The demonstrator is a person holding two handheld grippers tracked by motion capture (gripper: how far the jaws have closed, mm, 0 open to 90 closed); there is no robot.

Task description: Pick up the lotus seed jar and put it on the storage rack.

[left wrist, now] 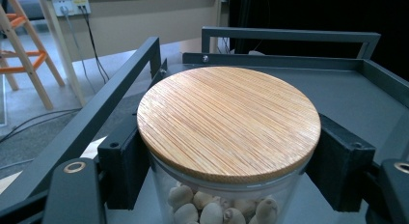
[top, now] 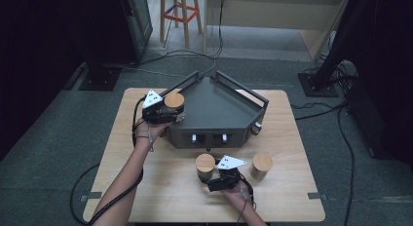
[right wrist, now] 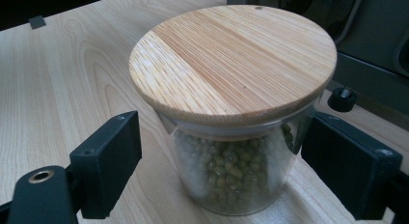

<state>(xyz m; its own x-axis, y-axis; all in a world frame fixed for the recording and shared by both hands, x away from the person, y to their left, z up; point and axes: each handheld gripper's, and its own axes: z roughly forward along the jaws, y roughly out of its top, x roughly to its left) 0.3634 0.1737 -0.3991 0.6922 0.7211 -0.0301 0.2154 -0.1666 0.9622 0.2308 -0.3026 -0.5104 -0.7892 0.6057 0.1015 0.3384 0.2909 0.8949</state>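
Observation:
A glass jar of pale shells with a wooden lid [left wrist: 229, 120] sits inside the left corner of a dark grey railed tray [left wrist: 337, 93]. My left gripper [left wrist: 226, 173] is shut on its glass wall, one black pad on each side. In the high view this jar [top: 174, 101] and left gripper [top: 165, 113] are at the tray's [top: 219, 111] left rail. A second lidded jar, full of green beans [right wrist: 231, 64], stands on the wooden table. My right gripper [right wrist: 222, 161] is open around it, with a gap at the left pad [right wrist: 108, 161]. That jar [top: 205, 163] and the right gripper [top: 213, 179] are in front of the tray.
A third wooden-lidded jar [top: 262, 163] stands on the table [top: 146, 187] to the right of my right gripper. The tray's front face carries small knobs [right wrist: 342, 99]. A wooden stool [top: 181, 11] and cables lie on the floor beyond the table.

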